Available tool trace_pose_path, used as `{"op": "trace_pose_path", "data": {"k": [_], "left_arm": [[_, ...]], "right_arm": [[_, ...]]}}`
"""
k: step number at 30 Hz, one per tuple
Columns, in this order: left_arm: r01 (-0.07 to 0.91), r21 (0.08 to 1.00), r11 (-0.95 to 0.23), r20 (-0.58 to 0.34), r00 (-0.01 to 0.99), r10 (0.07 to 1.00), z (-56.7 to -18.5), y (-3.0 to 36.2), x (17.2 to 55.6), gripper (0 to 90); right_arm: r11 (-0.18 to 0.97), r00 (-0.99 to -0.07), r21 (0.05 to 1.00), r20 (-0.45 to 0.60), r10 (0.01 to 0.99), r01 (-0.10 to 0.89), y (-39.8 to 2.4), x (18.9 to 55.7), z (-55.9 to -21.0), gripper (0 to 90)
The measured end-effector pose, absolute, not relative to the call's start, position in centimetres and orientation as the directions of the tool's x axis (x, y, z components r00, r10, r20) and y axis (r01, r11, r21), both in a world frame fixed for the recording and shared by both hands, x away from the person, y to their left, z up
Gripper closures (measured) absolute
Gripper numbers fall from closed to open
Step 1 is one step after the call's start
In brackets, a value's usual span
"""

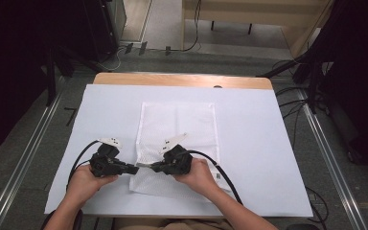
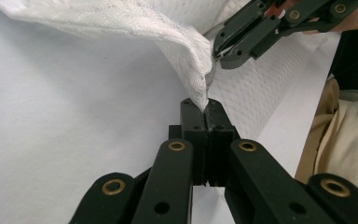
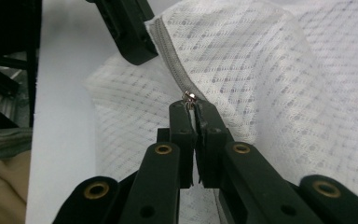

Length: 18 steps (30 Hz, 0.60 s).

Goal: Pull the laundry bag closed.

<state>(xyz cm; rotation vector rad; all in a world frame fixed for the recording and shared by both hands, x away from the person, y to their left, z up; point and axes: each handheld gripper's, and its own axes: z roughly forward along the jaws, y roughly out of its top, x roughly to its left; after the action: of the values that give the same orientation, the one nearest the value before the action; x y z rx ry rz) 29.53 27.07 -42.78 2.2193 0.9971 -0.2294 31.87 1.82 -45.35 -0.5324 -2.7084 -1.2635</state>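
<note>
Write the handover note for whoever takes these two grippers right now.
Left gripper: shut on the edge of the mesh bag, lifting it off the white sheet.
Right gripper: shut on the zipper pull.
Bag lies mid-table, near end raised between the grippers.
Done: both grips set.
Left: likely to run the zipper along; how far it is zipped I cannot tell.

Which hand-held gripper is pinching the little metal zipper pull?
The right hand-held gripper pinches the zipper pull; the left hand-held gripper clamps only mesh bag fabric.
</note>
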Motion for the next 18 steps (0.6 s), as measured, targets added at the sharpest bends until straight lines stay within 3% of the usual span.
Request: {"op": "trace_pose_path", "data": {"k": [18], "left_arm": [[0.711, 0.530, -0.462, -0.413, 0.692, 0.592, -42.7, 27.4, 29.5, 90.0]], "right_arm": [[0.602, -0.924, 0.703, 0.246, 0.292, 0.378, 0.1, 32.2, -45.4, 88.3]]}}
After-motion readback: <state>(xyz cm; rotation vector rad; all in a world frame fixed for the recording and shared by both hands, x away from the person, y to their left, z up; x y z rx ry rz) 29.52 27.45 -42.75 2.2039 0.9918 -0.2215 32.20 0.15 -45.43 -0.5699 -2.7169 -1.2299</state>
